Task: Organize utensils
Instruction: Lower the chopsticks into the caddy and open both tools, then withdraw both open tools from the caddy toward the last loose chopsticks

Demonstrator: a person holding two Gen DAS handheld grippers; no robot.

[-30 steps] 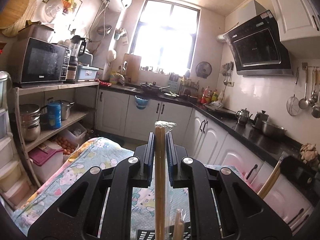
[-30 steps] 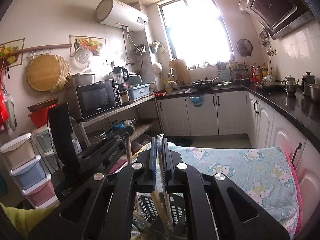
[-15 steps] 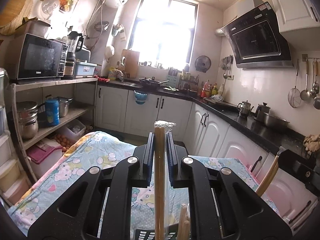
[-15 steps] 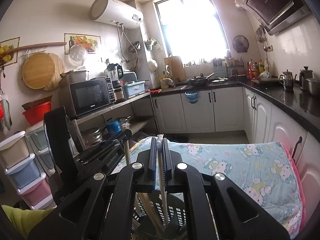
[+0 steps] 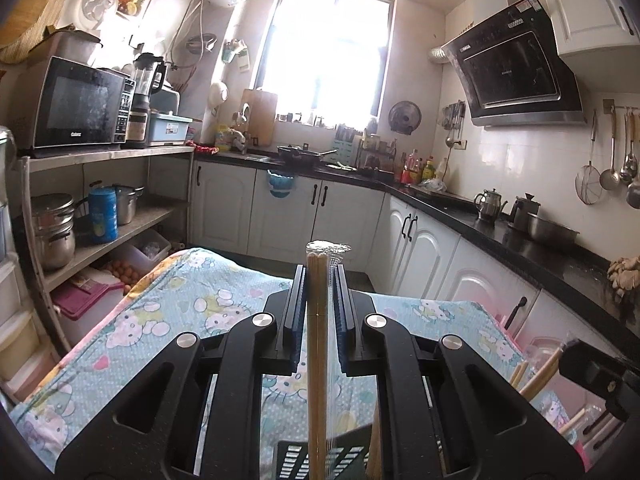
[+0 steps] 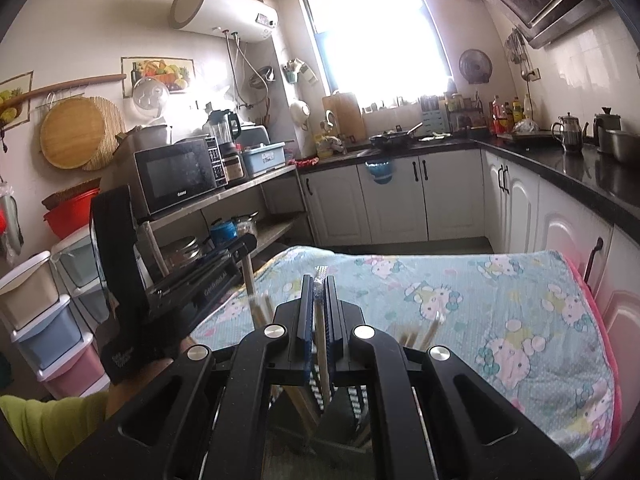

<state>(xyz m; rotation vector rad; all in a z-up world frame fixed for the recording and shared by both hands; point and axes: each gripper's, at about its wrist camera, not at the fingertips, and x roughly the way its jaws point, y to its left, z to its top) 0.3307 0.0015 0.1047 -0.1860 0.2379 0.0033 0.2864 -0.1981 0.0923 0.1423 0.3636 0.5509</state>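
While both grippers pinch wrapped chopsticks [image 5: 318, 344] (upright), basket [image 5: 294, 458] below.

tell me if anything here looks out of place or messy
Nothing is spilled or broken. The one oddity: chopsticks already in the black slotted basket splay at different angles rather than standing together. Each gripper holds a plastic-wrapped chopstick pack upright above it.

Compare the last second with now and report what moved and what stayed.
Both claws sank toward the black basket: the kitchen rides higher in each view. The left claw stays shut on its wrapped chopsticks, the right claw on its own pair. Nothing was released.
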